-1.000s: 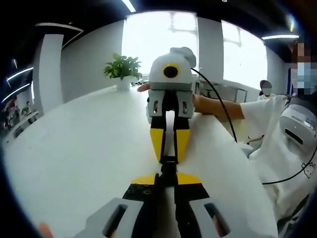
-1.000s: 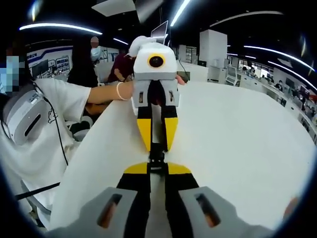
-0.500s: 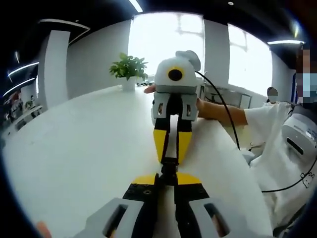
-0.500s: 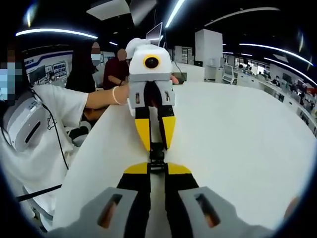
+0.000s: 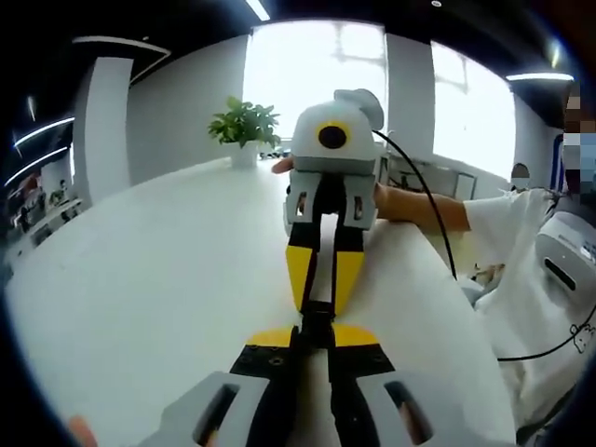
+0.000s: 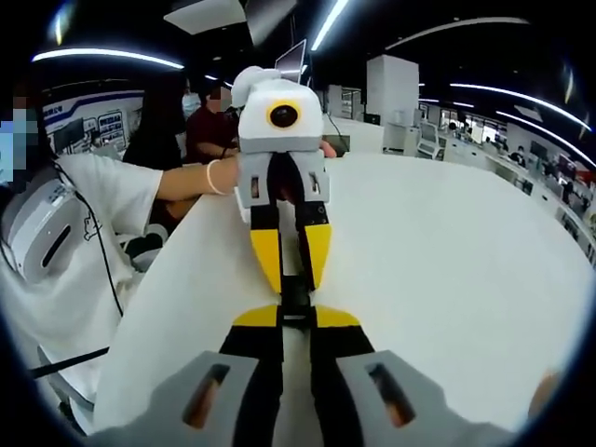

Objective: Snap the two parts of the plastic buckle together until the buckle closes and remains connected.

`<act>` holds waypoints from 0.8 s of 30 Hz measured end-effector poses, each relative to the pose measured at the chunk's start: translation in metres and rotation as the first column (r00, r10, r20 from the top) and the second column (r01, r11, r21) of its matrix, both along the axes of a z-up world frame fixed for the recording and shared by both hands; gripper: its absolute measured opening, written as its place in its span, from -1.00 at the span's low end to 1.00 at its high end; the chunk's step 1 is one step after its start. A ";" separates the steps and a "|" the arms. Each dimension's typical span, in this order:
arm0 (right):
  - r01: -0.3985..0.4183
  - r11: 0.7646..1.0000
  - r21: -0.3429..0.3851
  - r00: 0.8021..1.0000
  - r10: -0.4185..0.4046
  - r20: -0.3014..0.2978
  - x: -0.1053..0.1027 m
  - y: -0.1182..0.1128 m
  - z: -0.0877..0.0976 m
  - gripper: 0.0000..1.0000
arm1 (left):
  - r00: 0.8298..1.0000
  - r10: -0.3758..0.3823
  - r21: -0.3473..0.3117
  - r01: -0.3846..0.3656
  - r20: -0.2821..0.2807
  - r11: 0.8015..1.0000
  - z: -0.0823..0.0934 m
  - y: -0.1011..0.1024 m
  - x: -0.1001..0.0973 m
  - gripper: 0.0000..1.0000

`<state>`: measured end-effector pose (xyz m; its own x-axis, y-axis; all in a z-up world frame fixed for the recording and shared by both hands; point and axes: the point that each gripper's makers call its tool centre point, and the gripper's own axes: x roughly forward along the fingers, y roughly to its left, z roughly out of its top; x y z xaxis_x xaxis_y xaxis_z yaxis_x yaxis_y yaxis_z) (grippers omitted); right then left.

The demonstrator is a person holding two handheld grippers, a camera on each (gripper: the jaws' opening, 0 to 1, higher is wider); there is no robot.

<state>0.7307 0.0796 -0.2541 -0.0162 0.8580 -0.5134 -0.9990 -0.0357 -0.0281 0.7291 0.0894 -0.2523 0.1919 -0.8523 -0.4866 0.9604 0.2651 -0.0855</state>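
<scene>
A small black plastic buckle (image 5: pixel 318 319) is held between the two grippers, which meet tip to tip above the white table (image 5: pixel 158 279). In the left gripper view, my left gripper (image 5: pixel 315 333) rises from the bottom, its yellow-tipped jaws shut on the near end of the buckle. My right gripper (image 5: pixel 319 303) faces it from above, shut on the far end. In the right gripper view the same holds: my right gripper (image 6: pixel 296 318) clamps the near part of the buckle (image 6: pixel 295 298), and my left gripper (image 6: pixel 291 284) clamps the far part. Whether the two parts are latched is hidden between the jaws.
A potted plant (image 5: pixel 244 126) stands at the far end of the table. A person's arm (image 5: pixel 424 207) and white sleeve (image 6: pixel 102 200) lie along the table's edge, with a black cable (image 5: pixel 419 196) beside it. Other people sit behind (image 6: pixel 209 126). Open tabletop (image 6: pixel 447 251) spreads wide.
Both views shifted slightly with the hands. The grippers stay tip to tip on the buckle, and the facing gripper has tilted a little and pressed closer.
</scene>
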 end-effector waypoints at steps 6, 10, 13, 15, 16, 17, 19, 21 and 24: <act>0.002 1.000 0.004 1.000 -0.002 0.018 0.000 0.000 0.001 -0.83 | 1.000 0.005 -0.006 -0.005 0.004 1.000 0.000 0.001 0.000 -0.79; 0.001 1.000 0.001 1.000 -0.001 0.007 -0.003 0.000 0.000 -0.82 | 1.000 -0.002 -0.013 0.002 -0.014 1.000 -0.002 0.002 0.000 -0.78; -0.002 1.000 -0.004 1.000 0.002 0.005 -0.003 0.001 0.000 -0.82 | 1.000 -0.004 -0.011 0.004 -0.022 1.000 -0.004 0.002 -0.001 -0.78; -0.008 1.000 -0.007 1.000 0.008 0.017 -0.003 0.001 0.000 -0.81 | 1.000 -0.006 -0.009 0.006 -0.023 1.000 -0.004 0.002 -0.001 -0.78; -0.009 1.000 -0.008 1.000 0.009 0.020 -0.003 0.001 0.000 -0.81 | 1.000 -0.010 -0.008 0.010 -0.020 1.000 -0.004 0.002 -0.001 -0.77; -0.011 1.000 -0.008 1.000 0.011 0.022 -0.003 0.001 0.000 -0.81 | 1.000 -0.012 -0.009 0.012 -0.020 1.000 -0.004 0.003 0.000 -0.77; -0.017 1.000 -0.004 1.000 0.017 0.024 -0.002 0.001 0.000 -0.80 | 1.000 -0.013 -0.014 0.013 -0.025 1.000 -0.004 0.002 -0.001 -0.77; -0.023 1.000 0.001 0.999 0.023 0.038 -0.002 0.001 0.000 -0.80 | 1.000 -0.013 -0.013 0.013 -0.022 1.000 -0.005 0.002 -0.001 -0.77; -0.027 1.000 0.004 0.998 0.027 0.049 -0.002 0.002 0.000 -0.80 | 1.000 -0.019 -0.014 0.018 -0.017 1.000 -0.004 0.001 -0.001 -0.72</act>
<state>0.7285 0.0817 -0.2539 -0.0143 0.8599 -0.5102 -0.9950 -0.0626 -0.0777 0.7280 0.0903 -0.2567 0.1681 -0.8622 -0.4778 0.9635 0.2461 -0.1052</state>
